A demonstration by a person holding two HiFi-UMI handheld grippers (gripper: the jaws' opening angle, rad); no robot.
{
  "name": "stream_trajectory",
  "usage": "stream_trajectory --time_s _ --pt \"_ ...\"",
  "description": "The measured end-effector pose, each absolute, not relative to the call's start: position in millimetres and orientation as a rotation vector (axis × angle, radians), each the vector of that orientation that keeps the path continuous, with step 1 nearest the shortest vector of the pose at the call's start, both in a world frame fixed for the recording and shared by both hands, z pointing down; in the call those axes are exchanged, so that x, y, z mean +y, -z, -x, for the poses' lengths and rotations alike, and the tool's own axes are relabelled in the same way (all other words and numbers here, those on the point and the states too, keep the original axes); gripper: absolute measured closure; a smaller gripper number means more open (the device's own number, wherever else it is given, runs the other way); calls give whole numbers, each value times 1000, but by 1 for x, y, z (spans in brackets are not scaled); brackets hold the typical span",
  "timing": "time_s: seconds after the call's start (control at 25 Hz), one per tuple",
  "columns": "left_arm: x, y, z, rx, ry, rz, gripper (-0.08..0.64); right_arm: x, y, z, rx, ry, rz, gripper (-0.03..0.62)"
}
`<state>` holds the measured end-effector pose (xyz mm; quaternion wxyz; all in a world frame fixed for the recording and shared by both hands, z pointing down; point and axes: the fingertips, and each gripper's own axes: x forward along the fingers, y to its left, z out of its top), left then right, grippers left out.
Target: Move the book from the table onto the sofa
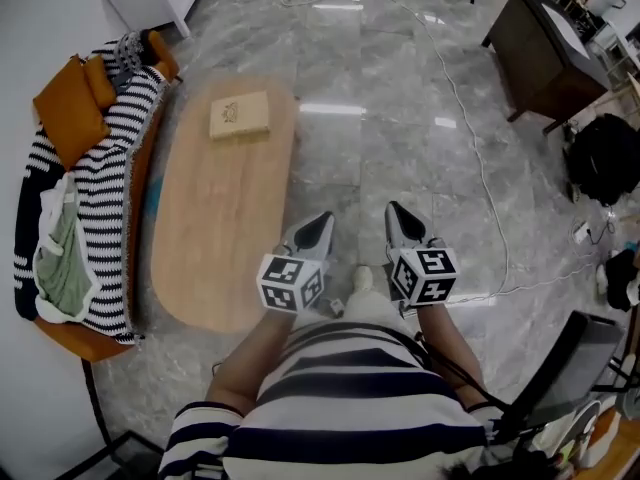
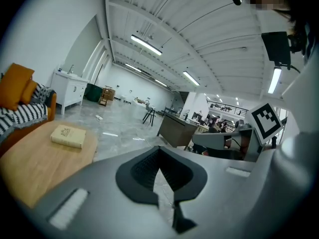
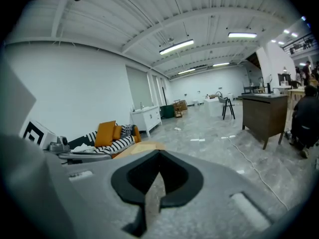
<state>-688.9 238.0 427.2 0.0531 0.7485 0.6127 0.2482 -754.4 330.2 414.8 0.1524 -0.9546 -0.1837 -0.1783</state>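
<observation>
Left edge: 1 sofa (image 1: 66, 336), striped blanket (image 1: 105, 218) over it, 2 orange cushions (image 1: 68, 110) at its far end, 1 green cloth (image 1: 62, 268) near this end.

Just beside it: 1 oval wooden table (image 1: 205, 248). 1 book (image 1: 239, 115) lies flat at the table's far end, tan cover up, well apart from both grippers and not on the sofa.

Centre, near the person: 2 grippers side by side over the floor, off the table's near right edge. Left gripper (image 1: 320, 221): jaws pressed together, nothing between them. Right gripper (image 1: 396, 211): same, jaws pressed together with only floor showing past them.

Right: 1 cable (image 1: 480, 168) running across the grey floor, 1 dark desk (image 1: 535, 53) top right, 1 black bag (image 1: 605, 158) beyond it.
</observation>
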Motion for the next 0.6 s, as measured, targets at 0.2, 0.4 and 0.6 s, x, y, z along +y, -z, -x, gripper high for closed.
stream_trajectory --time_s 0.2,0.4,0.6 --pt "271 -427 682 1786 -743 -2334 558 369 -416 744 -449 519 2750 591" --pt "290 -431 667 1649 -733 -2413 558 392 -417 735 -339 533 2777 590" --pt "304 -433 661 1553 -721 -2456 558 409 -422 729 -262 551 2809 591"
